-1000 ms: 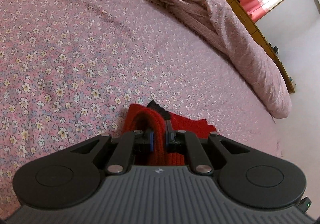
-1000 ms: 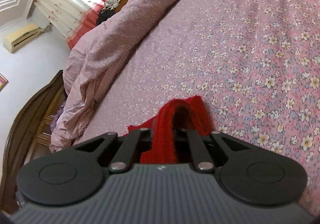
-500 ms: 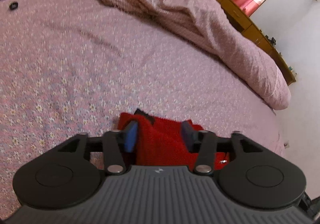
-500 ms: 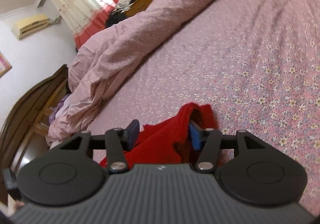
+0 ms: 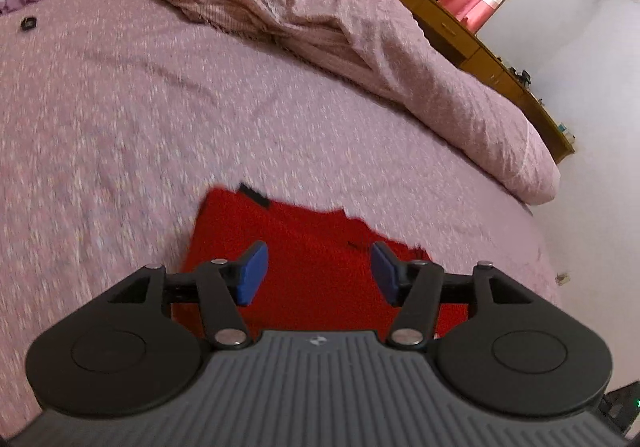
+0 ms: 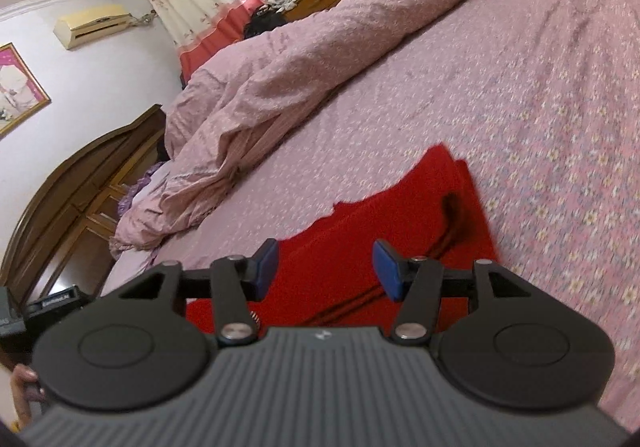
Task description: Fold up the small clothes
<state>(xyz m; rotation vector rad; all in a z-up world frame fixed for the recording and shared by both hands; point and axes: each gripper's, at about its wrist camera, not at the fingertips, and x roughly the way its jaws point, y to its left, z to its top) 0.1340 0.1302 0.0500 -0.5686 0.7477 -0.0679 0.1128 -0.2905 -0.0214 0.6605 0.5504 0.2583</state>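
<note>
A red knitted garment (image 5: 316, 247) lies flat and folded on the floral pink bedsheet (image 5: 120, 119), with a small black tag (image 5: 254, 194) at its far edge. My left gripper (image 5: 318, 273) is open and empty, held above the garment. In the right wrist view the same red garment (image 6: 384, 215) lies below my right gripper (image 6: 325, 269), which is also open and empty, its blue pads (image 6: 386, 269) spread wide.
A rumpled pink duvet (image 5: 320, 19) lies along the far side of the bed. A small black object (image 5: 29, 23) sits on the sheet far left. A wooden headboard (image 6: 60, 191) and wooden furniture (image 5: 480, 47) stand past the bed. The bed's edge drops off at right (image 5: 560, 287).
Both grippers were shut on the red garment's edge a second ago. They opened, let it drop flat on the bed, and have lifted and pulled back.
</note>
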